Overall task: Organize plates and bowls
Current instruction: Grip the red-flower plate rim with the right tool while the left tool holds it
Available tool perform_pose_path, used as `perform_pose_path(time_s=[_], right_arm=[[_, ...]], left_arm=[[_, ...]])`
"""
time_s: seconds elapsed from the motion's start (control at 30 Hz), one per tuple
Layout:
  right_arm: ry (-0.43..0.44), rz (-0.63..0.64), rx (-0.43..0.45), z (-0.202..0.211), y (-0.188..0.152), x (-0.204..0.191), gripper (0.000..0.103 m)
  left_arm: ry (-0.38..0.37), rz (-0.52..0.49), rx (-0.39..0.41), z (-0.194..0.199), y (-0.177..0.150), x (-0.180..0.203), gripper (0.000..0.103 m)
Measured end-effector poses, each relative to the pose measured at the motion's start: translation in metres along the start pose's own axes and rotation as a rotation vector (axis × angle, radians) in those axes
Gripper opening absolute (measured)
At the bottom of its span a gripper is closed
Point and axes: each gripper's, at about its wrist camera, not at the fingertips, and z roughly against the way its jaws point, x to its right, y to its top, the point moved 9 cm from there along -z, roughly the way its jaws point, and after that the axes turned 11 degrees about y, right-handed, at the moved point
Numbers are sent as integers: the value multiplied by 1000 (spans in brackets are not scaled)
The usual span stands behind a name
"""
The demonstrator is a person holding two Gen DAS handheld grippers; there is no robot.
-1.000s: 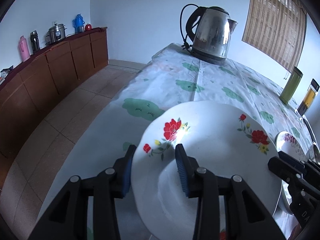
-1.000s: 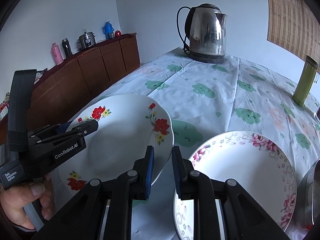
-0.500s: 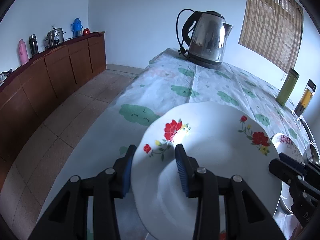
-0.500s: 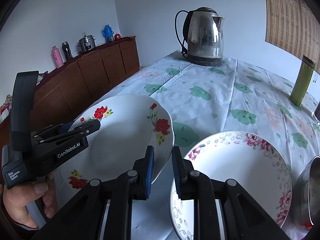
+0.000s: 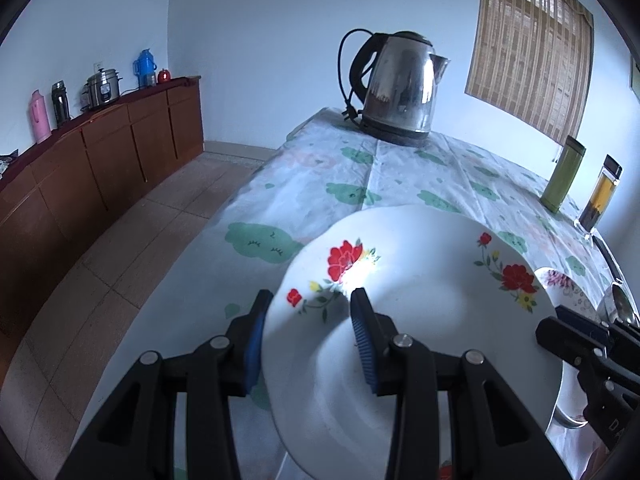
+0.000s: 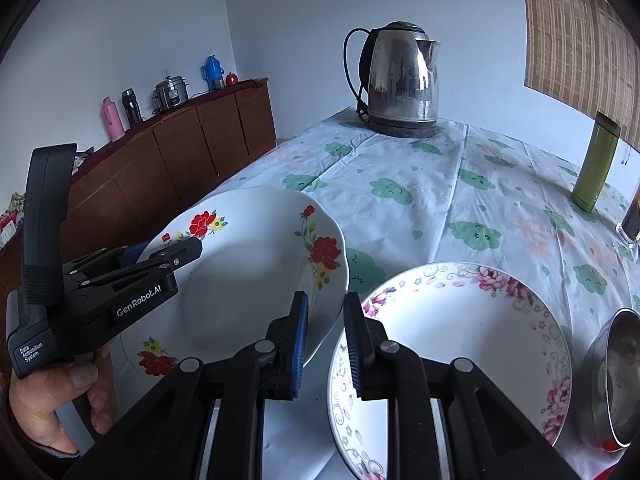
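My left gripper [image 5: 308, 308] is shut on the near rim of a white plate with red flowers [image 5: 432, 320] and holds it tilted above the table; the same gripper [image 6: 176, 254] and plate [image 6: 256, 276] show in the right wrist view. My right gripper [image 6: 325, 312] is empty, its jaws a small gap apart, between that plate's right edge and a white plate with pink flowers [image 6: 460, 344] that lies flat on the table. Its tip [image 5: 560, 326] shows at the right in the left wrist view.
A steel bowl [image 6: 616, 376] sits right of the pink-flowered plate. A steel kettle [image 6: 400, 80] stands at the table's far end. A green flask [image 6: 596, 164] and a glass tea bottle [image 5: 600, 192] stand far right. The table's left edge [image 5: 224, 216] drops to the tiled floor.
The left gripper has lifted the red-flowered plate a little and carried it slightly right, toward the pink-flowered plate. The right gripper has hardly moved.
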Motion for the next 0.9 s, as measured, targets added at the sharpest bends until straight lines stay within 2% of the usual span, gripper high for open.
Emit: perform_pose_path(time_s=[0.9], right_arm=[[-17,-49,29,25,-2,26,20]], left_arm=[[-17,-36,21,20,10,33,37]])
